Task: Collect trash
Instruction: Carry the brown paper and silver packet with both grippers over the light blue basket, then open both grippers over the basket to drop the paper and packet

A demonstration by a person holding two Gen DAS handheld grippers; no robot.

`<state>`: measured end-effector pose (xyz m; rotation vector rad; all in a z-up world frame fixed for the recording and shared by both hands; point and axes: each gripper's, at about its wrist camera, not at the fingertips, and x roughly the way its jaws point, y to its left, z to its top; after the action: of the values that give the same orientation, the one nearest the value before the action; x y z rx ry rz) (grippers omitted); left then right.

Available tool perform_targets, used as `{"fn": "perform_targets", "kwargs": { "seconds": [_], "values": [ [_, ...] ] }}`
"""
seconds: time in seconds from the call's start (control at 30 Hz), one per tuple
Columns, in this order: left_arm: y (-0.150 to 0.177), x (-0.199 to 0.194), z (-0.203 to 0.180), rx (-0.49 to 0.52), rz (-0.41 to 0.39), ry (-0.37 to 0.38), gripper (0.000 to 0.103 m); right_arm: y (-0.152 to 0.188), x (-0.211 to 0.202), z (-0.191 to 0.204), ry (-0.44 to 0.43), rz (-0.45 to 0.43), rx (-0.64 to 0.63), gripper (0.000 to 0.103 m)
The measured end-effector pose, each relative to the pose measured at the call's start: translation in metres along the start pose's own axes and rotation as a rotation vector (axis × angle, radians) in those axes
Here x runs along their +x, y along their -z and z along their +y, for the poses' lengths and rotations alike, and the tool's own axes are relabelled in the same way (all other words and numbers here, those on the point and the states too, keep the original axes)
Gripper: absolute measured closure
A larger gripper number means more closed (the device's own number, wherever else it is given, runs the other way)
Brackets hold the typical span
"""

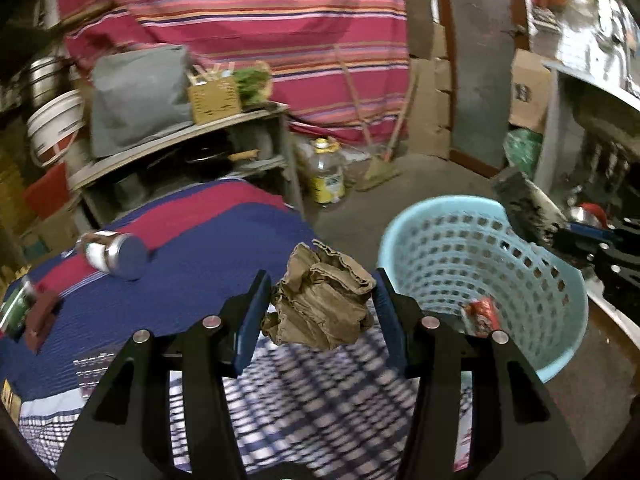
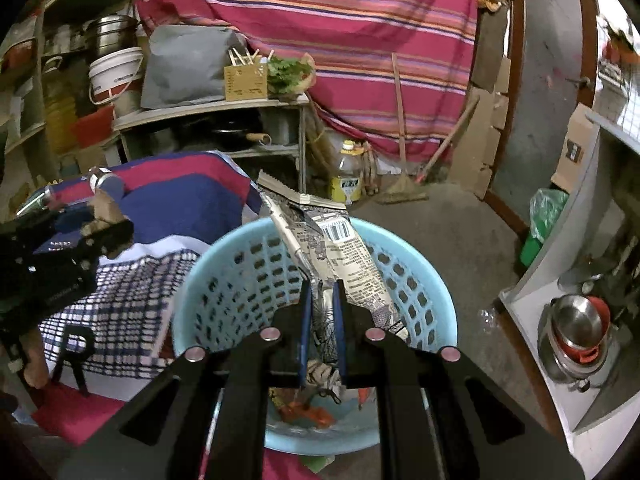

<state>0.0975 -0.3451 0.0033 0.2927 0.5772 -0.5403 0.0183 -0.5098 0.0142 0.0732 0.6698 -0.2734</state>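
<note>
The left gripper (image 1: 322,300), a black two-finger tool with blue pads (image 1: 252,316), points downward and forward, its jaws part-way apart and pressed against both sides of a crumpled brown paper wad (image 1: 320,300) that hangs between the tips. The right gripper (image 2: 322,320), of the same black build, also tilts downward, its jaws nearly together and clamped on a printed foil wrapper (image 2: 332,248) that stands up beyond the fingertips. In the right wrist view, the left gripper shows at the far left edge.

Wrapper (image 2: 340,248) in tongs (image 2: 320,300) over basket (image 2: 436,280)
</note>
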Motion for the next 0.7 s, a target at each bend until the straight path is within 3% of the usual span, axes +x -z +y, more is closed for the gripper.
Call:
{"fn": "perform_targets", "kwargs": {
  "seconds": [0.27, 0.6, 0.7],
  "values": [
    [-0.005, 0.029, -0.040, 0.000, 0.038, 0.112, 0.051, 0.007, 0.009, -0.028, -0.002, 0.019, 0.050, 0.092],
    [-0.021, 0.041, -0.061, 0.002, 0.018, 0.171, 0.046, 0.011, 0.014, -0.049, 0.002, 0.028, 0.088, 0.092],
    [-0.020, 0.041, -0.061, 0.003, 0.018, 0.165, 0.040, 0.012, 0.017, -0.048, -0.008, 0.036, 0.093, 0.092]
  ]
}}
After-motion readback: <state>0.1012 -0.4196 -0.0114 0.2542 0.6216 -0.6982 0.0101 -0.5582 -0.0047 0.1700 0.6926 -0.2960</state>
